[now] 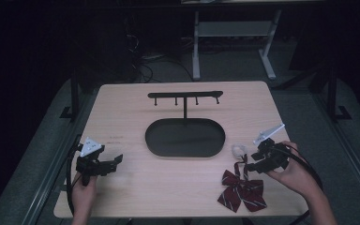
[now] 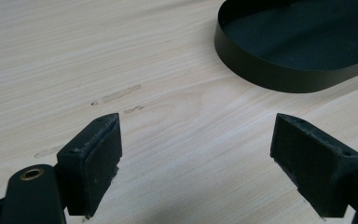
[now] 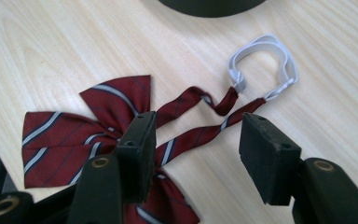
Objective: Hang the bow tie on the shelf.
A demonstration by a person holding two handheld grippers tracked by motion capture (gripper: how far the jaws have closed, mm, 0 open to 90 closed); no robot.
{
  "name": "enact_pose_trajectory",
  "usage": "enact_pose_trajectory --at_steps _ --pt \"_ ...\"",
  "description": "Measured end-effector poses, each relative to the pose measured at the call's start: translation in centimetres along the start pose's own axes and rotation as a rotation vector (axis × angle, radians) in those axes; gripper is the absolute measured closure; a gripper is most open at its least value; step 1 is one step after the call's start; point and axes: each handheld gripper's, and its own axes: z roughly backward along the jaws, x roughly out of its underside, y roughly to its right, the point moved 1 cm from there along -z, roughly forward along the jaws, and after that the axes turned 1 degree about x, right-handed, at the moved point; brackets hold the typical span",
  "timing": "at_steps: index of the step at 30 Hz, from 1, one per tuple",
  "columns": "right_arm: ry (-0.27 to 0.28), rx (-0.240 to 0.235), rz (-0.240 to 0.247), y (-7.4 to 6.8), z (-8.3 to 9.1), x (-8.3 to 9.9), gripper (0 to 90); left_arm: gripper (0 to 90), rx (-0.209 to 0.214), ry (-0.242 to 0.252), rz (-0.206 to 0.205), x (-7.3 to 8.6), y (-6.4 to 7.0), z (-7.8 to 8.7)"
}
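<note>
Both grippers spread wide: right gripper (image 3: 196, 140) astride bow tie (image 3: 98, 126) straps, left gripper (image 2: 196, 154) over bare table (image 2: 74, 56).

The right gripper's (image 3: 193, 149) near black jaw covers the knot of the dark red striped bow tie (image 3: 65, 135), whose lower wing runs off the bottom edge, while the black oval metal tray (image 2: 298, 46) is cut off at the top and right edges.
</note>
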Motion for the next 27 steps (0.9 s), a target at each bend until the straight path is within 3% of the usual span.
enact_pose_trajectory --at_steps 3,18,23,27 --pt "-0.016 0.003 -0.006 0.7 -0.3 -0.8 47.1 16.3 0.0 -0.013 -0.013 0.0 0.0 0.0" --pt "-0.067 0.003 -0.07 2.9 -1.7 -3.1 51.5 16.2 0.002 0.003 0.009 0.0 0.0 0.0" --pt "-0.075 0.003 -0.1 3.6 -2.1 -3.3 52.6 16.3 0.004 -0.006 -0.004 0.0 0.0 0.0" --pt "-0.113 0.01 -0.119 4.2 -3.2 -3.4 54.3 16.3 0.004 -0.005 -0.004 0.0 0.0 0.0"
